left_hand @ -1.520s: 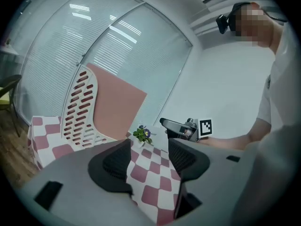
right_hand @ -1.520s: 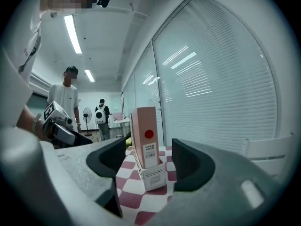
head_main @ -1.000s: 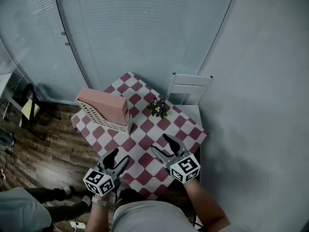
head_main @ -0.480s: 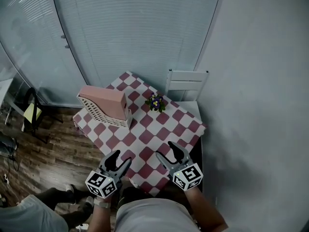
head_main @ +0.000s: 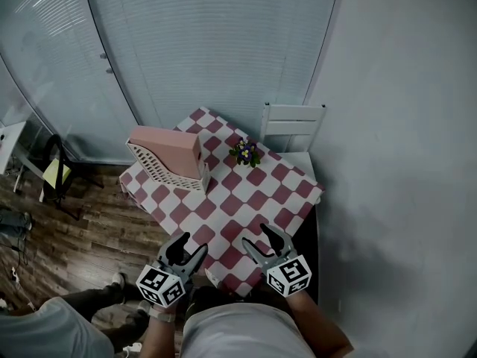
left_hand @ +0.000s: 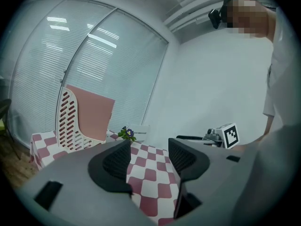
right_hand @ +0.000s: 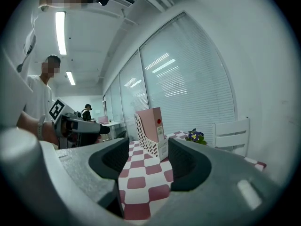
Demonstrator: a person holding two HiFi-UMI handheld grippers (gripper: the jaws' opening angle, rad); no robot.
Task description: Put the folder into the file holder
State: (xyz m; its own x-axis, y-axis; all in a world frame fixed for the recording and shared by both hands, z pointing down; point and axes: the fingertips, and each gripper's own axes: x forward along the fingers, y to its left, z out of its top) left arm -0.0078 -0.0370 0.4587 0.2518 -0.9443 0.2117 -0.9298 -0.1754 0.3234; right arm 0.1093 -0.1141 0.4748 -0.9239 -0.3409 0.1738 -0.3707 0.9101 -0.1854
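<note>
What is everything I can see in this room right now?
square table with red-and-white checked cloth: one, mid-room.
cream slotted plastic file holder: one, table's far left corner.
pink cardboard folder: one, standing in the file holder.
small pot of purple flowers: one, table's far side.
white wooden chair: one, behind the table.
black chair: one, left, on the wood floor.
bystander: one, grey clothes, lower left.
left gripper: grey, jaws closed, empty.
right gripper: grey, jaws just closed further, empty.
</note>
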